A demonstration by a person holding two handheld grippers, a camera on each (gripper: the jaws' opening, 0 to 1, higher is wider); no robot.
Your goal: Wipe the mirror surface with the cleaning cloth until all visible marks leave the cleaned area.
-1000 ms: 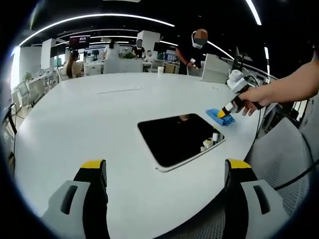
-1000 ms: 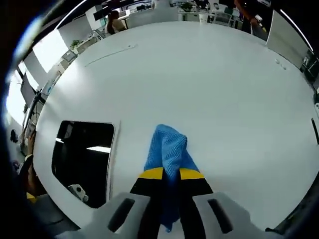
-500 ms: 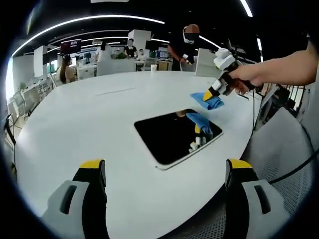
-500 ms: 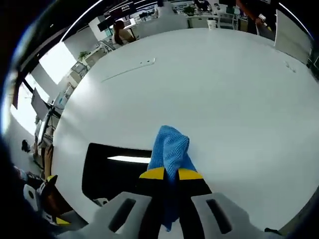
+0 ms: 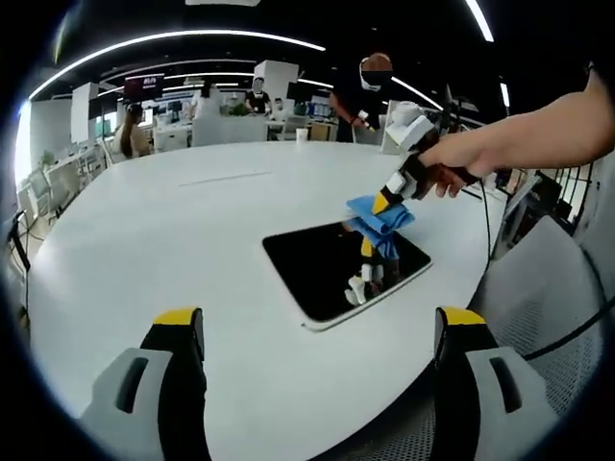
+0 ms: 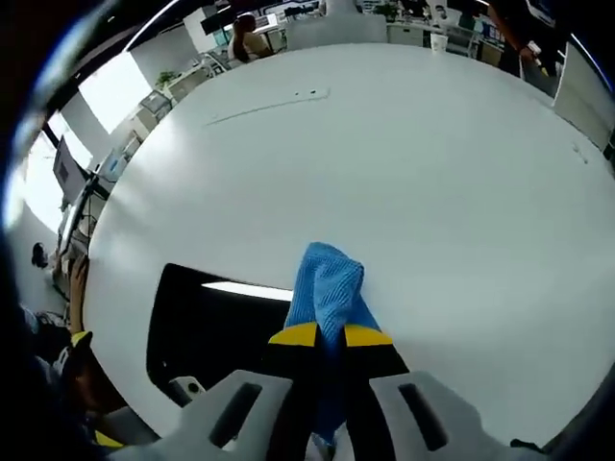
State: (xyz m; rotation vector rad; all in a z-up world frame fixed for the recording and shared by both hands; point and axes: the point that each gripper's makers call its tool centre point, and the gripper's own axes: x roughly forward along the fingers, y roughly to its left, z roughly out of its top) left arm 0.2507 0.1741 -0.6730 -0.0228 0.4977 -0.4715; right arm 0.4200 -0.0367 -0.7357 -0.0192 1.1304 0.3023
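Cloth [image 6: 325,293] now over mirror [image 5: 344,265], hanging lengthwise

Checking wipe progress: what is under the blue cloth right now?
The dark rectangular mirror on the white table lies below the blue microfibre cloth, held by the right tool. Contact unclear; the cloth's reflection shows.

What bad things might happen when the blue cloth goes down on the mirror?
The mirror lies flat near the table edge, and nothing holds it, so wiping might push it off. The left tool is open and away from it. The cloth is pinched by one end in the right tool and may bunch.
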